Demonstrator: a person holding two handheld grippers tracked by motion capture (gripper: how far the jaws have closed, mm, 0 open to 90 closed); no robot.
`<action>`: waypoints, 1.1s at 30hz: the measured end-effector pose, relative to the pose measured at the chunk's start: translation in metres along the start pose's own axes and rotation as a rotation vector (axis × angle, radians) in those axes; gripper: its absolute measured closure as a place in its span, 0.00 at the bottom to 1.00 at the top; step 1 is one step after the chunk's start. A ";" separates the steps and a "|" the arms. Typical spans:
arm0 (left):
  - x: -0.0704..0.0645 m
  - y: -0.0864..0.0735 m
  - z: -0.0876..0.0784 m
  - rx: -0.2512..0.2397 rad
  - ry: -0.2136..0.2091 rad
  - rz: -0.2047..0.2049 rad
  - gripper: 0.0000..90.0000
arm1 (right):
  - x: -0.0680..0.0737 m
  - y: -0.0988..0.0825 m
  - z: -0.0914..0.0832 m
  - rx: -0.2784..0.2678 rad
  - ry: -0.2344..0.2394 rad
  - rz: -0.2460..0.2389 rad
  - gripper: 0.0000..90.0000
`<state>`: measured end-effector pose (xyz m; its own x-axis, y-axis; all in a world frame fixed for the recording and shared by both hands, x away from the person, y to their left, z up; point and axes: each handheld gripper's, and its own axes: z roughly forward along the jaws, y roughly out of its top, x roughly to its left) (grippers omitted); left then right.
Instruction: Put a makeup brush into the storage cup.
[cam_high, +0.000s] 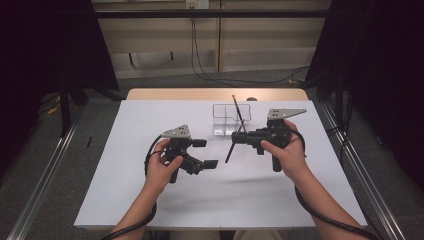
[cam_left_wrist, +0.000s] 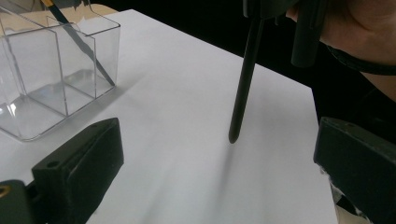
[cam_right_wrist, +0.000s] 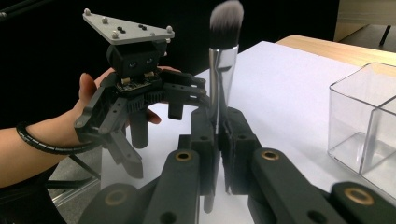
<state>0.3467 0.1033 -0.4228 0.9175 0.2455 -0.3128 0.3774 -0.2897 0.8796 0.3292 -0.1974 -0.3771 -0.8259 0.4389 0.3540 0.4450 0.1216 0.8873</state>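
I have the right gripper (cam_right_wrist: 217, 140) pinching a makeup brush (cam_right_wrist: 223, 60) at its silver ferrule, jaws pressed against it from both sides, so the grey-tipped bristles stand up in the right gripper view and the black handle (cam_left_wrist: 243, 79) hangs down toward the white surface (cam_high: 225, 190) without touching it. In the high view the right gripper (cam_high: 237, 139) sits right of centre, the brush (cam_high: 232, 147) slanting down and to the near left from its jaws. My left gripper (cam_high: 205, 152) is left of centre, a little nearer to me, its jaws spread wide with nothing between them; they stand well apart in the left gripper view, framing the hanging handle farther off. At the far side of the surface, just beyond the right gripper, stands a clear plastic organizer (cam_high: 222, 119) with divided compartments, and a thin dark pencil-like stick (cam_high: 237, 112) leans in one of its right-hand compartments. The organizer (cam_left_wrist: 51, 70) shows at the upper left of the left gripper view.
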 end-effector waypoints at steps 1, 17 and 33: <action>0.000 0.000 -0.001 0.003 0.008 0.003 0.02 | 0.000 0.000 -0.001 0.001 -0.001 0.000 0.94; 0.004 -0.003 -0.027 -0.023 0.042 0.016 0.01 | -0.001 -0.002 -0.006 -0.006 -0.016 -0.014 0.94; 0.006 -0.016 -0.062 -0.036 0.105 0.016 0.01 | 0.001 0.000 -0.004 0.000 -0.017 -0.032 0.94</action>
<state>0.3388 0.1673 -0.4166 0.9046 0.3371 -0.2607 0.3561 -0.2619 0.8970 0.3271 -0.2009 -0.3757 -0.8334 0.4502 0.3205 0.4188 0.1361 0.8978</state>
